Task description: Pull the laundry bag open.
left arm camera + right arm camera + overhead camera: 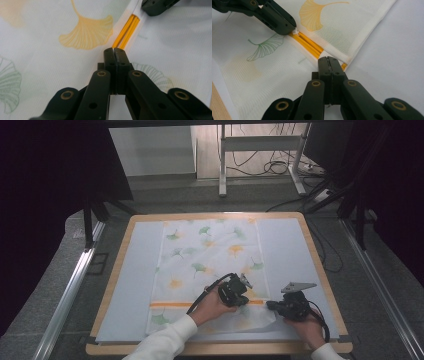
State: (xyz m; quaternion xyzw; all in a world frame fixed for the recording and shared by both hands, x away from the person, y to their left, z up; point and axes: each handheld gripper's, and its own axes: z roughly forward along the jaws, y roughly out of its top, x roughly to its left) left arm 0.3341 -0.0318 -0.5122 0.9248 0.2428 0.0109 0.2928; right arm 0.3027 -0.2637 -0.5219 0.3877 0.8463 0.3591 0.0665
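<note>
I see the table (125, 270) under both grippers, its wood rim around a pale mat (285, 250). The cloth (210, 255), printed with ginkgo leaves, lies flat ahead of the tools; no writing is legible on it. The left gripper (114, 50) is clamped on the folded hem at the orange stripe (126, 31). The right gripper (328, 59) is clamped on the same hem at the cloth's edge.

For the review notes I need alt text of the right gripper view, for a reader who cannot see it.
The right tool, jaws shut, pinches the edge of a white cloth printed with yellow and green leaves, at its orange stripe. Farther along the stripe, the left tool grips the same folded edge.
</note>
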